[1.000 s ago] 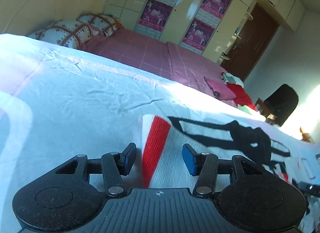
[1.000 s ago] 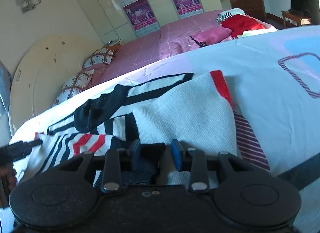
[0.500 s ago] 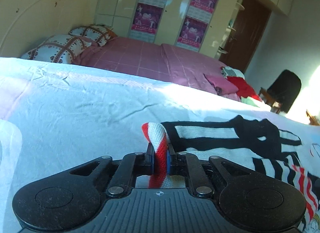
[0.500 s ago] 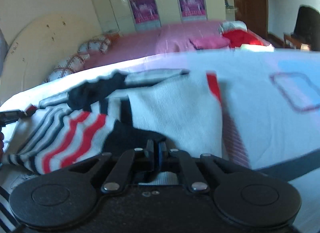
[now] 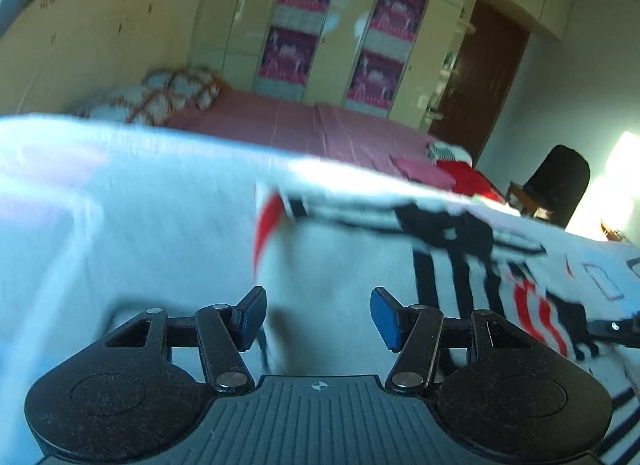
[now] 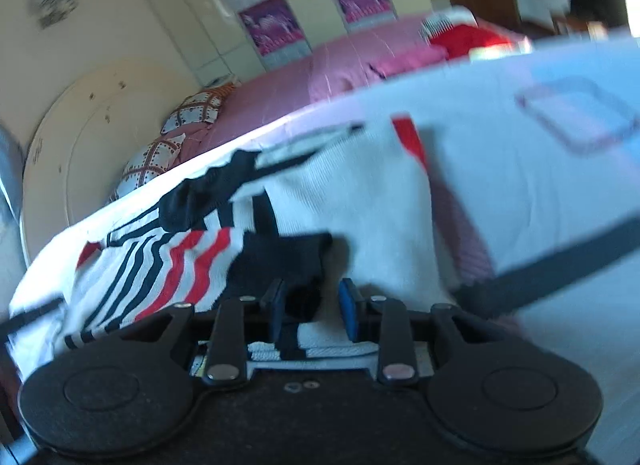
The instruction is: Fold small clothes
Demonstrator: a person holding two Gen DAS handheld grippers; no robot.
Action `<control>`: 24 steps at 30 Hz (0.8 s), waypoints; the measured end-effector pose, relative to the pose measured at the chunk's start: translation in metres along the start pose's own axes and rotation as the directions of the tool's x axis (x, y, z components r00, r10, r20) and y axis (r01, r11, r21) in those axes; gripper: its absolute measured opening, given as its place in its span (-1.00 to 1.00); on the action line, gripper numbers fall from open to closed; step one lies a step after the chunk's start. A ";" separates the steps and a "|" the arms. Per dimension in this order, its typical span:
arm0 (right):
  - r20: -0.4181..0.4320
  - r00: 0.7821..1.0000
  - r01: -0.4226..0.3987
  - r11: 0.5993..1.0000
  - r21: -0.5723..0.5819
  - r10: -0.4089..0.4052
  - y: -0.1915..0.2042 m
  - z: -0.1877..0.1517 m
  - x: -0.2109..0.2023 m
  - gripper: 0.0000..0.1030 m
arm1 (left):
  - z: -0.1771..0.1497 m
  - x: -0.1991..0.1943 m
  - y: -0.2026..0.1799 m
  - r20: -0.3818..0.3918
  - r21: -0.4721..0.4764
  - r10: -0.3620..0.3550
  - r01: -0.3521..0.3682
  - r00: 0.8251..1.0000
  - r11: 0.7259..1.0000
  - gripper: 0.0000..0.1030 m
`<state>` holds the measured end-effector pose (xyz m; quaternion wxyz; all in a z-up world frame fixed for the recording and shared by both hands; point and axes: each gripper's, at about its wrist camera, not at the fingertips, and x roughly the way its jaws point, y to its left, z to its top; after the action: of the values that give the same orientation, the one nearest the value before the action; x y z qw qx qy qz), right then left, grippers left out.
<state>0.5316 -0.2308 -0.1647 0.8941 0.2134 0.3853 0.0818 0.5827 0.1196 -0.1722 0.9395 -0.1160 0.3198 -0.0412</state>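
A small knitted sweater [image 5: 360,265], white with black and red stripes, lies folded over on the white bedsheet [image 5: 140,225]. My left gripper [image 5: 318,315] is open just above its near white part, holding nothing. In the right wrist view the same sweater [image 6: 352,193] shows with a striped sleeve [image 6: 172,265] and a black cuff [image 6: 288,257]. My right gripper [image 6: 312,307] is open, its jaws a short way apart over the sweater's hem by the black cuff.
A second bed with a pink cover [image 5: 304,125], patterned pillows [image 5: 160,97] and a pile of red and pink clothes [image 5: 452,173] stands behind. Wardrobe doors with posters [image 5: 344,33], a brown door [image 5: 480,77] and a dark chair [image 5: 556,181] lie beyond.
Both grippers were shut on the sweater half a second ago; both have let go and opened. The sweater now lies folded over, and both views shifted.
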 end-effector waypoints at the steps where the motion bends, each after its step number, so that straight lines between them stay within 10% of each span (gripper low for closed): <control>1: 0.007 1.000 -0.007 1.000 0.017 0.007 -0.001 -0.002 0.002 -0.45 | -0.007 0.006 -0.002 -0.030 0.020 0.038 -0.037 0.999 0.999 0.10; 7: -0.004 1.000 0.016 0.995 -0.096 -0.016 0.023 -0.006 0.004 -0.84 | -0.012 0.011 -0.005 -0.038 0.061 0.084 -0.082 0.996 0.995 0.10; 15: 0.003 0.997 0.071 0.991 -0.110 -0.071 0.019 -0.019 -0.008 -0.88 | -0.012 0.011 -0.005 -0.053 0.139 0.099 -0.091 0.994 0.986 0.12; 19: 0.074 0.992 0.110 0.986 -0.126 -0.101 0.026 -0.013 -0.015 -0.55 | -0.002 -0.002 -0.011 -0.014 0.143 0.152 -0.149 0.988 0.978 0.14; 24: 0.131 0.989 0.101 0.969 -0.226 -0.072 0.046 -0.003 -0.016 -0.65 | 0.012 -0.011 -0.042 0.082 0.202 0.036 -0.052 0.996 0.978 0.14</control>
<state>0.5194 -0.1932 -0.1359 0.9375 0.0948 0.3267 0.0739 0.5814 0.0828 -0.1467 0.9588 -0.0137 0.2797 -0.0484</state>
